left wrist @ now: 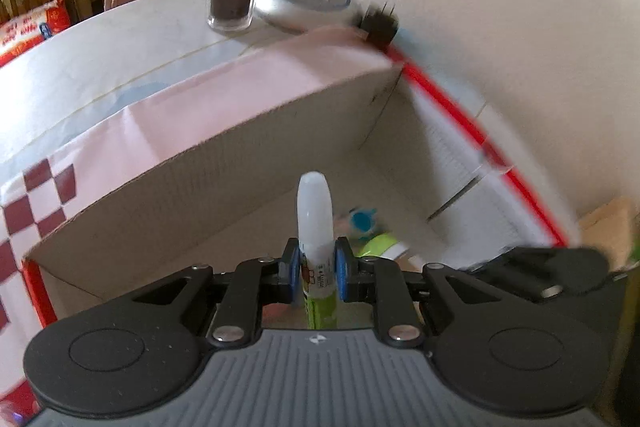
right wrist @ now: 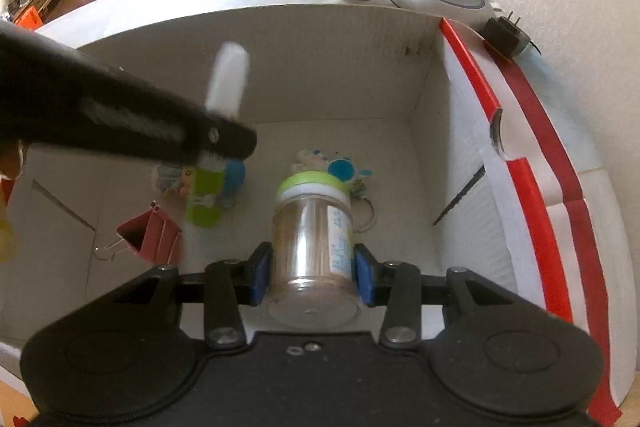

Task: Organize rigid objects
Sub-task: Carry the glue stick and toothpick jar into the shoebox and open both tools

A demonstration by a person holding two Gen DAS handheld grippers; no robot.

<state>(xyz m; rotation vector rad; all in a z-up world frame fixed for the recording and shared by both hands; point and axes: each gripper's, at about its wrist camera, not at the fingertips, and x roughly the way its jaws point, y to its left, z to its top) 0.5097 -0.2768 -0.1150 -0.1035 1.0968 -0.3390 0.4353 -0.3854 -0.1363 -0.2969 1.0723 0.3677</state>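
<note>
My right gripper [right wrist: 312, 269] is clamping a clear plastic jar with a green lid [right wrist: 311, 227], pointing it down into the open white cardboard box [right wrist: 320, 67]. My left gripper [left wrist: 316, 269] is pinching a white-capped green glue stick [left wrist: 315, 223] over the same box.

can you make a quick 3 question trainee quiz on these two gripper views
1. True or false: the left gripper is shut on the glue stick.
2. What does the right gripper hold? A) red binder clip B) clear jar with green lid C) glass of dark drink
3. Where does the red binder clip lie?

Key
1. True.
2. B, the clear jar.
3. On the floor of the cardboard box, left of the jar in the right wrist view.
</note>
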